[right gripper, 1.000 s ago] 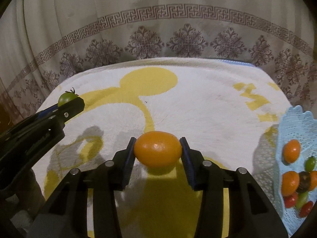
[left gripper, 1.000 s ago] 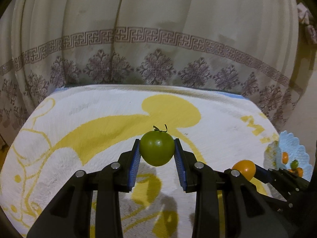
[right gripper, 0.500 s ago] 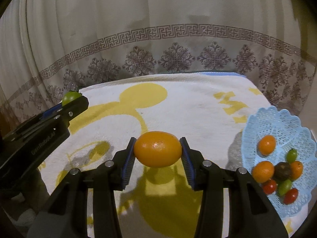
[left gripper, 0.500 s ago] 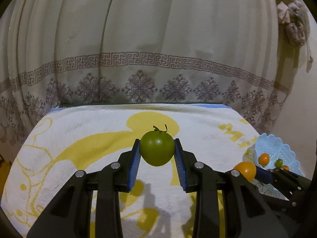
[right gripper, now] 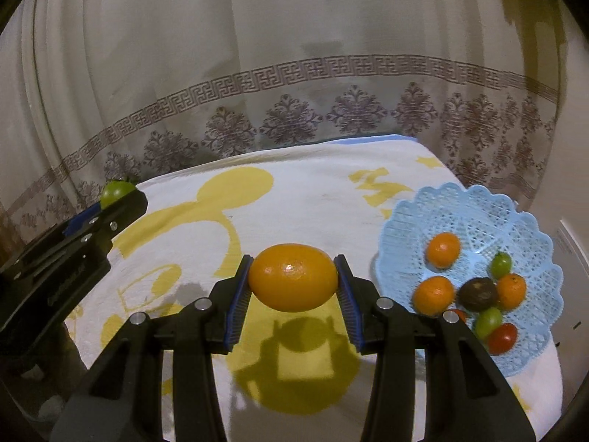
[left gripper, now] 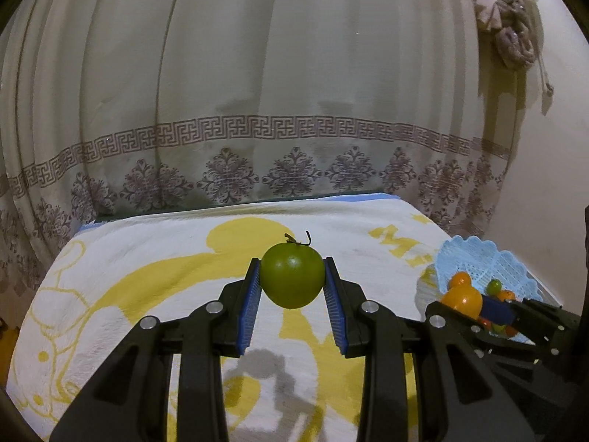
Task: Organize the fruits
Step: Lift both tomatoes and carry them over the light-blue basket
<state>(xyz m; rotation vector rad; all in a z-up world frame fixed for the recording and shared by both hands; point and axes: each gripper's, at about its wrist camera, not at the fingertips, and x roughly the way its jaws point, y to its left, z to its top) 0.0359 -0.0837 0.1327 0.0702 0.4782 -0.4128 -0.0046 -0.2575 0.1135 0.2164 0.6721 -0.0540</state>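
My left gripper (left gripper: 292,276) is shut on a green tomato (left gripper: 292,274) with a dark stem, held above the towel. My right gripper (right gripper: 293,278) is shut on an orange fruit (right gripper: 293,276), its blue pads pressing both ends. In the right wrist view the left gripper (right gripper: 119,193) shows at far left with the green tomato (right gripper: 115,190) at its tip. In the left wrist view the right gripper (left gripper: 467,304) shows low right with the orange fruit (left gripper: 462,299). A light blue lattice basket (right gripper: 475,206) at right holds several orange, green, red and brown fruits.
A white towel with a yellow print (right gripper: 305,191) covers the table (left gripper: 154,243). A patterned curtain (left gripper: 257,92) hangs just behind the table's far edge. A fabric curtain tie (left gripper: 508,33) hangs at upper right. The blue basket (left gripper: 475,258) sits at the towel's right edge.
Both grippers have lifted and pulled back with their fruits still held. More curtain shows above the table, and the basket has come further into both views.
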